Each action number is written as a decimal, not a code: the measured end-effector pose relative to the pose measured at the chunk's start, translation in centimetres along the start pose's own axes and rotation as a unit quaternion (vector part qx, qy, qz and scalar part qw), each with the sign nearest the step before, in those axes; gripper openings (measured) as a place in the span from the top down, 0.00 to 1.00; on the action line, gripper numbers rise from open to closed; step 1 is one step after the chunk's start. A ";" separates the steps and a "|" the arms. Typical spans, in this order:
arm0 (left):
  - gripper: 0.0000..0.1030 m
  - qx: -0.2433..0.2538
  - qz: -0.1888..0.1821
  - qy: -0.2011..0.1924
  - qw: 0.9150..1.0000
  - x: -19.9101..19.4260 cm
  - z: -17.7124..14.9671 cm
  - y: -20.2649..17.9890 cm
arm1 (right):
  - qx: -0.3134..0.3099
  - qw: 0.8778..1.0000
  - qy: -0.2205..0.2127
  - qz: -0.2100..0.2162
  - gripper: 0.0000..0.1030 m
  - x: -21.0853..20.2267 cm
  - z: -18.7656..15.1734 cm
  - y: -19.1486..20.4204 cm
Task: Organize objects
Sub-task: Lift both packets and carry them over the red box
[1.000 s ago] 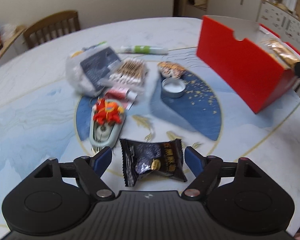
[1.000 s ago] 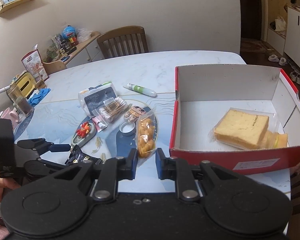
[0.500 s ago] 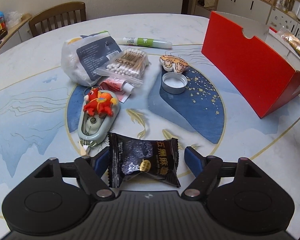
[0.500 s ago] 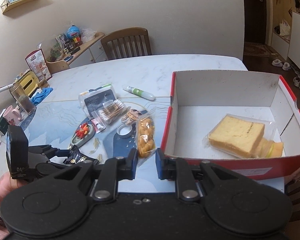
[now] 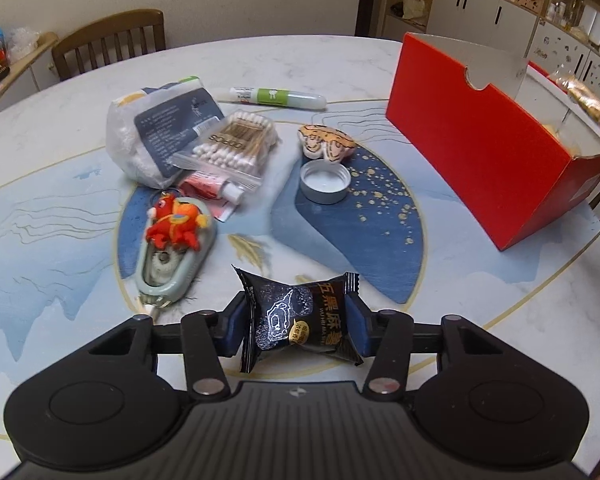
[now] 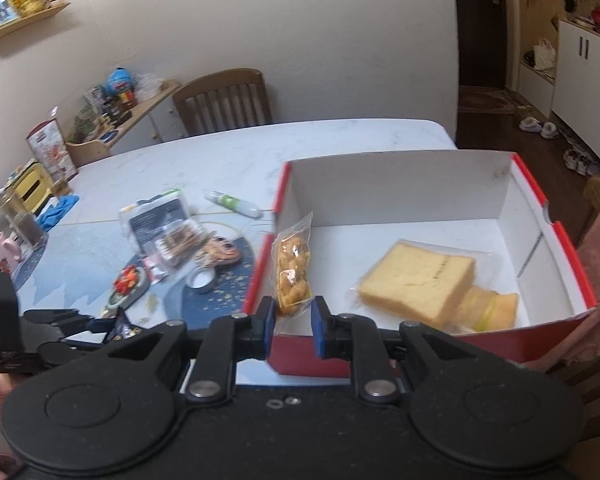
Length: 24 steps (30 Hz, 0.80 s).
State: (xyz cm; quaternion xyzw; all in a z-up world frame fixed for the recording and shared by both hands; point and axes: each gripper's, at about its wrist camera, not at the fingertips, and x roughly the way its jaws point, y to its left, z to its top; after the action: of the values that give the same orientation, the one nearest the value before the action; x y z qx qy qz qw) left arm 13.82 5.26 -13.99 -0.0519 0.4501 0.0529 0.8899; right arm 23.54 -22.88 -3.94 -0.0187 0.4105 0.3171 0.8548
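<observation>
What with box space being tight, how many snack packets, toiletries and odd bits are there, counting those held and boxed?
Snack packets: 3 (black packet, fried snack bag, cake slice)
Toiletries: 4 (cotton pads, swabs, small tube, green tube)
Odd bits: 4 (red toy, tape dispenser, tin lid, tiger ornament)
Total: 11

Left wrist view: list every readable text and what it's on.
"五黑麻薯" and "WU HEI MA SHU": black snack packet, which sits between the pads of the closing left gripper.
"TOPPOS", roughly, seen upside down: cotton swab bag.
Dark label on the white pouch: lines of print, too small to read.
White and green tube: print too small to read.
Gold round sticker on the packet: too small to read.
</observation>
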 end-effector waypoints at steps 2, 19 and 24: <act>0.53 -0.007 -0.004 0.003 1.000 0.0 0.1 -0.1 | 0.005 1.000 0.000 -0.005 0.82 0.1 0.0 -0.8; 0.53 0.013 -0.132 -0.069 0.989 -5.1 8.5 -6.7 | 0.033 0.999 -0.011 -0.035 0.82 1.1 1.0 -5.9; 0.53 0.033 -0.155 -0.064 0.985 -4.0 11.4 -9.9 | 0.042 0.998 -0.008 -0.041 0.82 1.7 1.3 -7.2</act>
State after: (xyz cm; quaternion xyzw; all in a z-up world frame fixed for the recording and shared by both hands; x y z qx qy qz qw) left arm 21.90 -3.16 -3.59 -0.0878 0.3807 -0.0973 0.9154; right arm 29.22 -27.35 -5.95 0.0030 0.4152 0.2641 0.8705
